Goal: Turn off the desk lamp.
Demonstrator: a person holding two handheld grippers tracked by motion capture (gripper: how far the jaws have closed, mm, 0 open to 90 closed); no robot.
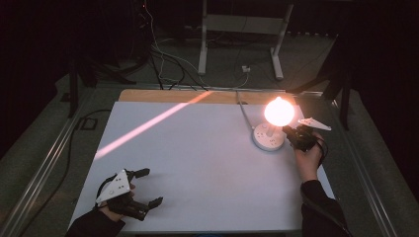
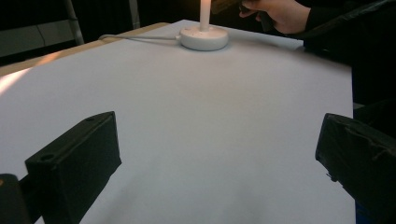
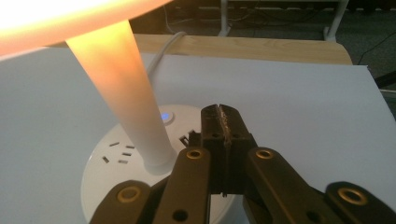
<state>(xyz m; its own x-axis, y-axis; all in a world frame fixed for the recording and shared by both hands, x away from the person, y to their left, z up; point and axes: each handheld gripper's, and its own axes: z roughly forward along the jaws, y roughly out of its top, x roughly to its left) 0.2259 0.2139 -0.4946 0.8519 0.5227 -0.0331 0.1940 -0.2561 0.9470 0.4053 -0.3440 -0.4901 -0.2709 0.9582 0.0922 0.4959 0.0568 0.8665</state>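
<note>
Lamp (image 1: 272, 123): lit, glowing shade on a white stem, round white base at the table's (image 1: 197, 163) far right | Right gripper (image 1: 292, 134): hand extended forward from the near-right edge, jaws pressed together, empty, tips over the base beside the stem | Left gripper (image 1: 148, 186): resting near-left, well apart from the lamp, jaws spread wide.

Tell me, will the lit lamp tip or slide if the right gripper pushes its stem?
The lamp probably slides rather than tips: its round base is wide and flat. The glowing head sits high, so a high push might rock it. Its cable may drag.
</note>
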